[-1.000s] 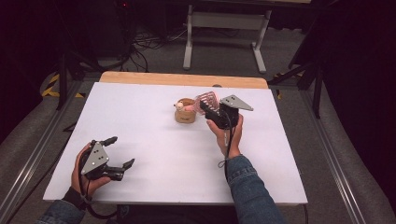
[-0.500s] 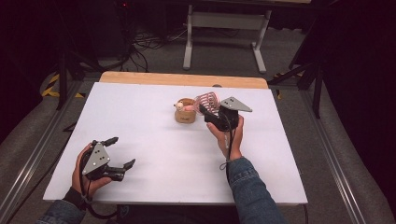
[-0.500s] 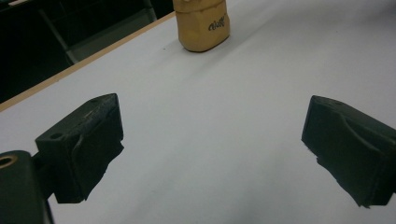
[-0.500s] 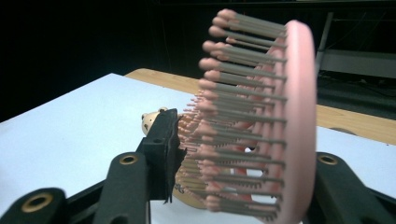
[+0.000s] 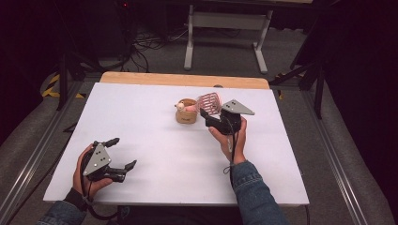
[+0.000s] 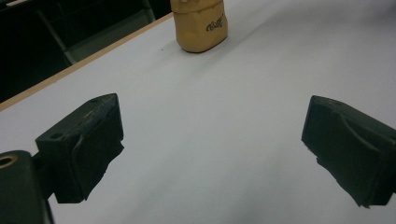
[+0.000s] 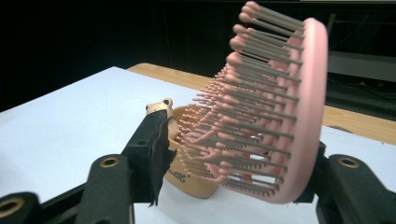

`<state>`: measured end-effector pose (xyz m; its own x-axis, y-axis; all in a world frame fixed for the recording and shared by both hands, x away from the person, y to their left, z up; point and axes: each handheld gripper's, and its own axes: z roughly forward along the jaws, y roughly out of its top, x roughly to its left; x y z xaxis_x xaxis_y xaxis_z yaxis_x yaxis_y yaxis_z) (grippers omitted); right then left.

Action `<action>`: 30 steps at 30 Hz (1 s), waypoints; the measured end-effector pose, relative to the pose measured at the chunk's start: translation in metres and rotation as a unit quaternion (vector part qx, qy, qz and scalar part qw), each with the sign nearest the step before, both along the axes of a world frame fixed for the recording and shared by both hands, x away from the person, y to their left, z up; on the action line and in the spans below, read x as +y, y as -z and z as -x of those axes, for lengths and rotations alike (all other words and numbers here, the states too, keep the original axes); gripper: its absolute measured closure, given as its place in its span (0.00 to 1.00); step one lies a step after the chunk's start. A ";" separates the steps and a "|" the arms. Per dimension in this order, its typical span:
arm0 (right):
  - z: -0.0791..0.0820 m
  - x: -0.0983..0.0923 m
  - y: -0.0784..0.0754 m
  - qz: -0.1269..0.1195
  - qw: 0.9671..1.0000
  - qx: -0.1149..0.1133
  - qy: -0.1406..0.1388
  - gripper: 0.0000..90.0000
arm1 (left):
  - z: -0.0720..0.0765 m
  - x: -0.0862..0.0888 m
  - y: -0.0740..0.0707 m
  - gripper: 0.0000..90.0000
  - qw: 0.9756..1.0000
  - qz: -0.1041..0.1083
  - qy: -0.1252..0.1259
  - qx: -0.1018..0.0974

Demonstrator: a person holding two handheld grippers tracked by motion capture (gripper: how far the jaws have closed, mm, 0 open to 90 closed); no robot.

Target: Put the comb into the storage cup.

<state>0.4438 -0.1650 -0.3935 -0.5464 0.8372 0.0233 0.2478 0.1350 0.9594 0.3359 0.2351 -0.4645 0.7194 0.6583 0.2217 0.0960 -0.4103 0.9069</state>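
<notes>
The right tool (image 7: 233, 186) has just been opening, jaws slack around the pink brush (image 7: 261, 116) (beside the tan cup (image 5: 186, 112)); the left tool (image 6: 210, 149) gapes empty, unmoved.

Hairbrush (image 7: 275, 112) hides most of the cup (image 7: 187, 168).

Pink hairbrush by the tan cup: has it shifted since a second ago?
No. In the high view the pink hairbrush sits in the same spot beside the tan cup, between the right gripper jaws, which have just been opening.
</notes>
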 end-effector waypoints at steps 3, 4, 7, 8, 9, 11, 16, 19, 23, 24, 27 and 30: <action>0.001 -0.001 0.000 -0.001 1.000 0.000 -0.001 0.45 | 0.000 0.000 0.000 0.07 1.000 0.000 0.001 0.001; 0.002 -0.001 0.001 -0.001 1.000 0.001 -0.002 0.45 | 0.000 0.000 0.000 0.07 1.000 0.000 0.001 0.001; 0.002 -0.002 0.001 0.001 1.000 0.000 -0.004 0.43 | 0.000 0.000 0.000 0.07 1.000 -0.001 0.001 0.001; 0.002 -0.003 0.001 0.003 1.000 0.000 -0.001 0.43 | 0.000 -0.001 0.001 0.07 1.000 0.000 0.001 0.001; 0.002 -0.003 0.001 0.003 1.000 -0.001 0.000 0.42 | 0.000 -0.001 0.001 0.07 1.000 0.000 0.001 0.001; 0.003 -0.004 0.001 0.006 1.000 0.000 0.001 0.41 | 0.000 -0.001 0.001 0.07 1.000 -0.002 0.000 0.001; 0.003 -0.009 0.001 0.010 1.000 -0.001 0.010 0.39 | 0.000 -0.001 0.001 0.07 1.000 -0.002 0.001 0.002; 0.004 -0.010 0.000 0.007 1.000 -0.003 0.008 0.38 | -0.001 -0.001 0.001 0.07 1.000 -0.003 0.001 0.003; 0.005 -0.012 0.000 0.009 1.000 -0.004 0.009 0.37 | -0.001 -0.001 0.001 0.07 1.000 -0.003 0.001 0.003; 0.005 -0.012 0.000 0.009 1.000 -0.004 0.009 0.36 | -0.001 -0.001 0.001 0.07 1.000 -0.003 0.001 0.003; 0.006 -0.012 -0.001 0.012 1.000 -0.007 0.013 0.33 | -0.001 -0.001 0.001 0.07 1.000 -0.002 0.002 0.003; 0.007 -0.012 -0.001 0.015 1.000 -0.009 0.012 0.31 | 0.000 -0.001 0.001 0.07 1.000 -0.002 0.002 0.003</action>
